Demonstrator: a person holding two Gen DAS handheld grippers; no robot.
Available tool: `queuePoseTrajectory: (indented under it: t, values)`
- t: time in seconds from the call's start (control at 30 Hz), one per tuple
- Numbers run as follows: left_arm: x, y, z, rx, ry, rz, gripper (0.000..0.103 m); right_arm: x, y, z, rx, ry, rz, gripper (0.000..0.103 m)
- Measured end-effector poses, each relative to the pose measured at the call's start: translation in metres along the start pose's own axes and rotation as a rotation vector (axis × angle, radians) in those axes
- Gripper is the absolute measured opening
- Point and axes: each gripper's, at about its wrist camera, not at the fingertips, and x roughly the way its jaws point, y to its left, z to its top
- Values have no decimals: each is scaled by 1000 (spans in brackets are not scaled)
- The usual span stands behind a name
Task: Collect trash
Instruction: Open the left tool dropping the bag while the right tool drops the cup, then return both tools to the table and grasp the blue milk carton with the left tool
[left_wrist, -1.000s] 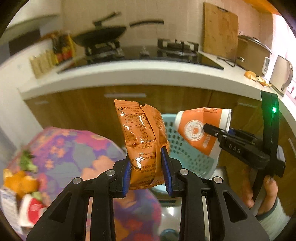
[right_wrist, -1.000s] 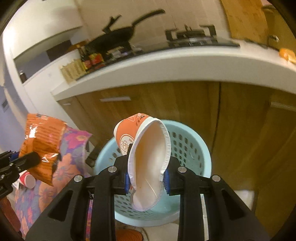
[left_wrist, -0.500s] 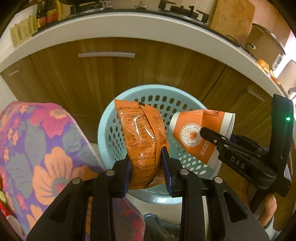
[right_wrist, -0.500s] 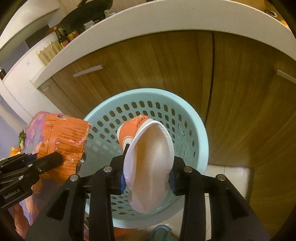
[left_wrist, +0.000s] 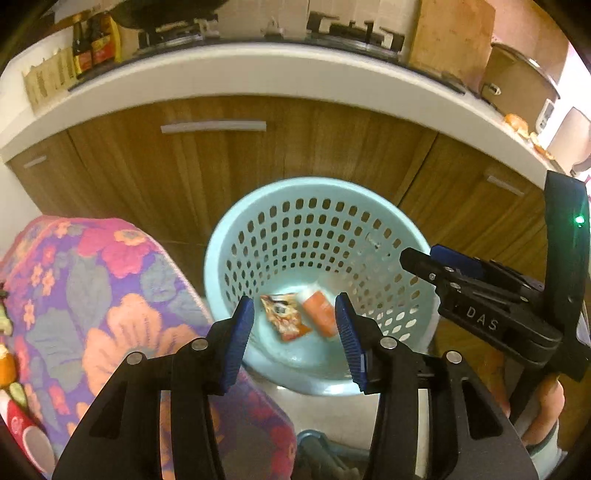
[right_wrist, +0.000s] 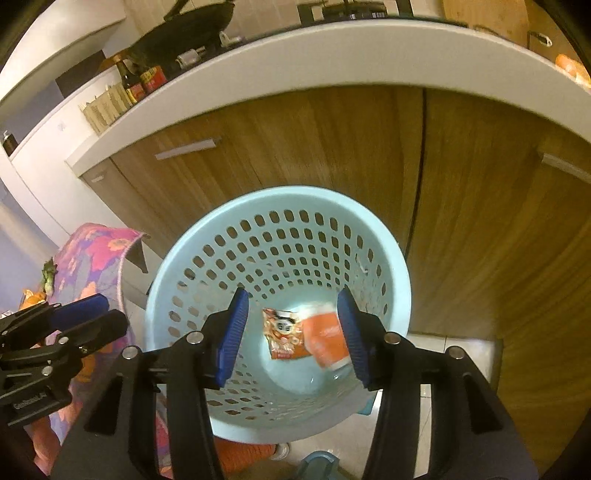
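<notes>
A light blue perforated basket (left_wrist: 258, 206) (right_wrist: 207, 236) stands on the floor against wooden cabinets. At its bottom lie the orange snack packet (left_wrist: 282, 318) (right_wrist: 282, 334) and the orange paper cup (left_wrist: 320, 313) (right_wrist: 327, 341), side by side. My left gripper (left_wrist: 293, 325) is open and empty above the basket's near rim. My right gripper (right_wrist: 291, 325) is open and empty over the basket mouth. The right gripper also shows at the right of the left wrist view (left_wrist: 439, 258); the left gripper shows at the left of the right wrist view (right_wrist: 88, 314).
A table with a flowered cloth (left_wrist: 92, 295) (right_wrist: 92, 254) stands left of the basket, with a red cup (left_wrist: 22, 428) and food scraps at its edge. A white countertop (left_wrist: 258, 74) with stove, pan and bottles runs above the cabinets.
Both grippers opened over the basket. The snack packet left my left gripper and the paper cup left my right gripper; both now lie at the basket's bottom.
</notes>
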Motion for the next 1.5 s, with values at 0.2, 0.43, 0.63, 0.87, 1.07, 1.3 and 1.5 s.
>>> queuePoseTrajectory:
  t: [0.2,0.43,0.63,0.87,1.07,1.3,1.5]
  values:
    - [-49,13,-9,-21,-109,15,45,-30,31,2,-65,-75,34,47]
    - [-122,37,-31,-69,-262,57,50,-67,93,-3,-195,-160,125,47]
    - [-187,79,-63,-157,-365,141,54,-85,167,-23,-337,-193,223,47]
    - [-241,147,-114,-289,-426,256,58,-80,248,-54,-462,-187,340,47]
    - [-270,205,-191,-418,-462,392,71,-64,302,-88,-565,-161,415,47]
    - [-269,281,-236,-579,-409,382,71,-47,355,-116,-679,-142,426,47]
    - [-240,316,-234,-625,-350,315,71,-38,386,-131,-759,-139,431,47]
